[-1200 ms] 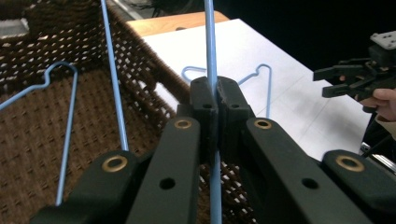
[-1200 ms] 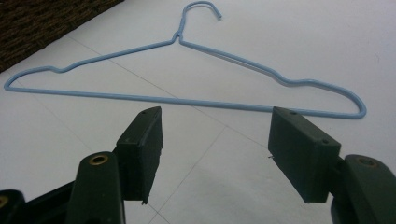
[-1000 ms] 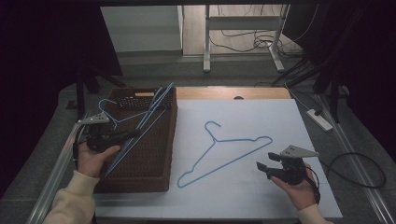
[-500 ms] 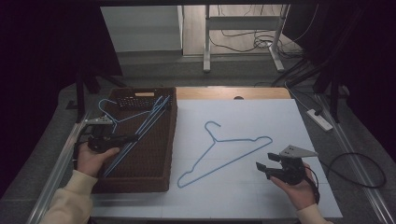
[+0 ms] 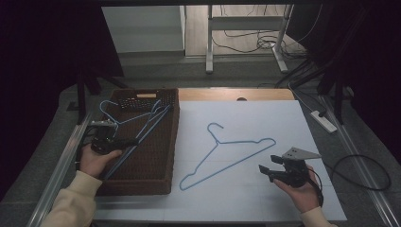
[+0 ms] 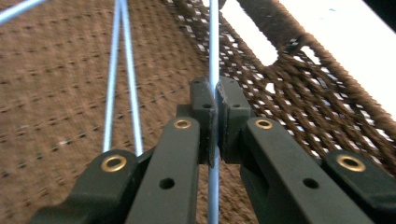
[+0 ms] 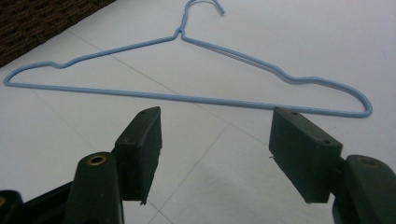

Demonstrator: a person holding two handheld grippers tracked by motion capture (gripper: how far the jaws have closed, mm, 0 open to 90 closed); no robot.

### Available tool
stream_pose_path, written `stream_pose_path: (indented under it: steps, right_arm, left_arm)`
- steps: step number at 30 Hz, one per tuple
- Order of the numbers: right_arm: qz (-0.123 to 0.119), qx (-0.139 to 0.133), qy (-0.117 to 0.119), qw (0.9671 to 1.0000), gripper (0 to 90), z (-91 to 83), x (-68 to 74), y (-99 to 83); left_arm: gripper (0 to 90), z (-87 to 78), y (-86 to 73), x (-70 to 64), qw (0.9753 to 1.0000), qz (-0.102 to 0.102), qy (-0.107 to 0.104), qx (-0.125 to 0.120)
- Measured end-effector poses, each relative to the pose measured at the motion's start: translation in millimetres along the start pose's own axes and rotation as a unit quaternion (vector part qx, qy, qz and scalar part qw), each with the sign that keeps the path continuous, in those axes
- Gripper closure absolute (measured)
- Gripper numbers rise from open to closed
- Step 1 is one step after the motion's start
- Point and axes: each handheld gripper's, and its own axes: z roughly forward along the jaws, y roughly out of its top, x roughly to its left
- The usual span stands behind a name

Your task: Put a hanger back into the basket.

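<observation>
Left tongs (image 6: 214,105): clamping hanger (image 6: 214,42) wire in basket (image 5: 142,175); lifting level to clear the others. Right tongs (image 7: 215,140): gaping, empty.

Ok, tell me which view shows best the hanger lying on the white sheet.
The high view: the whole blue hanger lies flat on the white sheet, hook towards the far edge, clear of the basket. The right gripper view shows it close, beyond the open jaws of the right gripper, with its hook partly cropped.

In your left gripper view, the blue hanger wire (image 6: 214,56) runs past top and bottom edges; the basket (image 6: 56,93) looks blurred.
</observation>
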Motion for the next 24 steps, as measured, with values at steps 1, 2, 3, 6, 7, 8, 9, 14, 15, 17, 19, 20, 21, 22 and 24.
stream_pose_path:
  steps: [1, 2, 3, 6, 7, 8, 9, 14, 15, 17, 19, 20, 21, 22, 24]
  right_arm:
    - [0.0, 0.0, 0.0, 1.0, 35.5, 0.1, 0.0, 0.0]
    - [0.0, 0.0, 0.0, 1.0, 35.5, -0.1, -0.1, -0.1]
    - [0.0, 0.0, 0.0, 1.0, 35.4, -0.3, -0.2, -0.1]
    - [0.001, 0.0, 0.001, 1.0, 35.4, -0.6, -0.4, -0.3]
    - [0.001, 0.001, 0.001, 1.0, 35.3, -0.5, -0.5, -0.4]
    - [0.001, 0.002, 0.001, 1.0, 35.2, -0.2, -0.7, -0.5]
    - [0.001, 0.003, 0.001, 1.0, 35.1, 0.3, -0.7, -0.7]
    - [0.001, 0.005, 0.002, 1.0, 34.9, 1.1, 0.1, -0.6]
    - [0.0, 0.005, 0.002, 1.0, 34.8, 1.1, 0.1, -0.7]
    - [0.0, 0.005, 0.002, 1.0, 34.8, 1.0, 0.1, -0.7]
    - [0.001, 0.005, 0.001, 1.0, 34.8, 0.7, -0.1, -0.6]
    - [0.001, 0.004, 0.001, 1.0, 34.8, 0.7, -0.2, -0.7]
    - [0.001, 0.004, 0.001, 1.0, 34.8, 0.7, -0.4, -0.7]
    - [0.002, 0.005, 0.001, 1.0, 34.8, 0.8, -0.4, -0.7]
    - [0.001, 0.006, 0.002, 1.0, 34.8, 1.2, -0.1, -0.5]
  left_arm:
    - [86.3, -0.8, 0.0, 0.1, 0.9997, 0.0, 0.023, 0.004]
    - [86.2, -1.3, -0.5, 1.1, 0.999, 0.0, 0.045, 0.01]
    - [86.1, -1.5, -1.4, 3.4, 0.9981, -0.008, 0.059, 0.015]
    - [86.2, -1.2, -4.6, 10.7, 0.996, -0.025, 0.08, 0.029]
    - [86.0, -1.1, -5.5, 12.4, 0.9954, -0.029, 0.085, 0.032]
    - [85.8, -1.1, -6.7, 15.1, 0.9947, -0.034, 0.091, 0.035]
    - [85.3, -1.2, -7.3, 16.6, 0.9943, -0.038, 0.093, 0.035]
    - [73.8, -5.6, -7.3, 21.7, 0.9927, -0.058, 0.104, 0.019]
    - [68.1, -6.5, -7.1, 22.2, 0.9922, -0.059, 0.109, 0.014]
    - [64.2, -10.3, -6.9, 20.4, 0.9902, -0.057, 0.127, -0.005]
    - [56.3, -14.4, -6.2, 16.5, 0.9896, -0.051, 0.132, -0.027]
    - [52.4, -16.5, -5.8, 14.1, 0.9895, -0.047, 0.132, -0.036]
    - [51.6, -18.6, -5.2, 11.4, 0.9899, -0.04, 0.129, -0.043]
    - [51.1, -20.7, -4.5, 7.8, 0.9905, -0.032, 0.124, -0.05]
    - [49.6, -23.7, -3.2, 2.4, 0.9905, -0.027, 0.121, -0.059]
